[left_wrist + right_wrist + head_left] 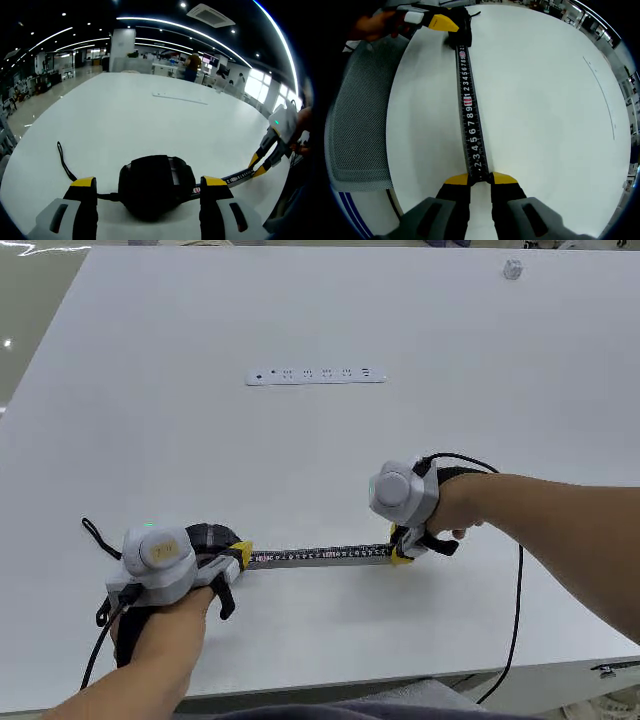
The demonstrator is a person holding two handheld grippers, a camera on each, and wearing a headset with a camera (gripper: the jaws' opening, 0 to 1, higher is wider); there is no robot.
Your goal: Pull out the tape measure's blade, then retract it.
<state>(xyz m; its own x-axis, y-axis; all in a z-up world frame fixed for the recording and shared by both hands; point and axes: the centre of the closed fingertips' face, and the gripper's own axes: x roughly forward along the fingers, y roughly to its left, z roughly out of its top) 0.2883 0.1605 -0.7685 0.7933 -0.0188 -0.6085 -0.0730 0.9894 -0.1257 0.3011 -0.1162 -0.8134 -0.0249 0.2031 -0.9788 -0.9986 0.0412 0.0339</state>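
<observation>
The black tape measure case (pixel 210 537) lies on the white table, and my left gripper (pixel 232 565) is shut on it; in the left gripper view the case (pixel 156 185) sits between the yellow-tipped fingers (pixel 84 184). Its blade (pixel 318 556) is drawn out rightward along the table. My right gripper (pixel 402 553) is shut on the blade's end. The right gripper view has the numbered blade (pixel 468 117) running from my right gripper (pixel 480 178) up to the case (pixel 460 34). My right gripper (pixel 260 164) also appears at the right of the left gripper view.
A white power strip (pixel 316 375) lies flat at the table's middle back. A small grey object (pixel 512 269) sits at the far right corner. The case's black wrist strap (pixel 96 537) trails left. A grey mesh chair (pixel 362 115) stands by the near table edge.
</observation>
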